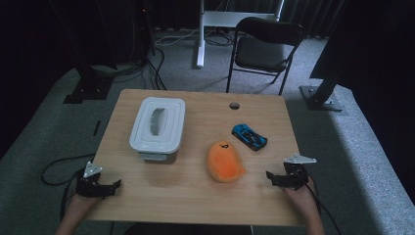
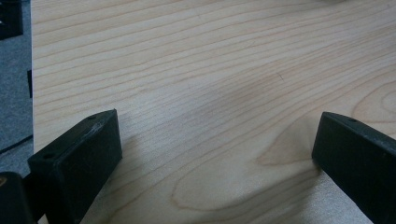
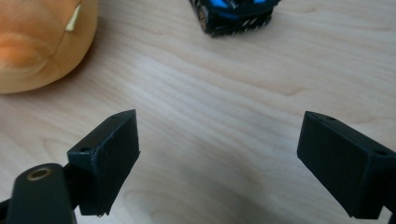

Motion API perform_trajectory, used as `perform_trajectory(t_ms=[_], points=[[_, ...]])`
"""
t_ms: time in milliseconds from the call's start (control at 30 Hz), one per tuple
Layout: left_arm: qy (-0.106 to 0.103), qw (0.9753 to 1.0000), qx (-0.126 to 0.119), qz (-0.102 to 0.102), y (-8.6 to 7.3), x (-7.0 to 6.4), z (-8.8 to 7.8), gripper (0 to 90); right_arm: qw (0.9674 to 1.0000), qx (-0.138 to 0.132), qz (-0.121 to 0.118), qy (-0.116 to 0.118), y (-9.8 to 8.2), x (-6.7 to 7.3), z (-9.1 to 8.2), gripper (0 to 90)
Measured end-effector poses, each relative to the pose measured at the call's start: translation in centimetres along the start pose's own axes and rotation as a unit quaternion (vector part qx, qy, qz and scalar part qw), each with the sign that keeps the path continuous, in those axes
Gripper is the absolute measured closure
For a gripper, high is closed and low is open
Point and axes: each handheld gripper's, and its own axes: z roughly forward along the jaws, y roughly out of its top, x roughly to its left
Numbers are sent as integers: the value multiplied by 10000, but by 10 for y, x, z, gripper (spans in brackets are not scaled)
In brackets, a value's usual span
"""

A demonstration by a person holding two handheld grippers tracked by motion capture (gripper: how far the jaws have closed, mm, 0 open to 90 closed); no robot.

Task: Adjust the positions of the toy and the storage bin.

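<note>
Dark room, grey carpet, black curtains at the back; a black folding chair (image 1: 263, 49) stands at 12 o'clock beyond the wooden worktop (image 1: 195, 196), with cables on the floor at 10 o'clock.

Left tongs (image 1: 116, 184) sit at the worktop's 7 o'clock corner, held by the person's left hand (image 1: 78, 208) — jaws spread wide, nothing between them. The left gripper view looks along both black jaws over bare wood grain, with the worktop edge and carpet at 9 o'clock.

Right tongs (image 1: 269, 176) sit at 5 o'clock on the worktop, held by the right hand (image 1: 303, 198), jaws spread wide and holding nothing. A grey three-cornered plate sits on top of each gripper.

Orange plush toy (image 1: 224, 161) lies near the worktop's middle, slightly toward 5 o'clock, just at 9 o'clock of the right tongs but apart from them. In the right gripper view it sits at 10 o'clock, a small tan tag showing on it.

Blue toy car (image 1: 249, 136) lies at 1 o'clock of the plush, near it, not touching — in the right gripper view it is at 12 o'clock, partly cut off by the frame.

White lidded box (image 1: 157, 129) with a grey handle in its lid stands at 10 o'clock of the plush, well apart from both tongs. A small round hole (image 1: 234, 105) sits in the worktop at 12 o'clock near the far edge.
</note>
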Motion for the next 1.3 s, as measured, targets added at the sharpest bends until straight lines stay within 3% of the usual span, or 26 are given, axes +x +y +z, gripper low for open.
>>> perform_trajectory(t_ms=[733,1300], points=[[-3,10000,-2,-6,0,0,0,18,9995,-190,-198,181,42,-3,17,122],[-4,10000,-2,-6,0,0,0,19,9989,-177,-274,342,75,-9,48,122]])
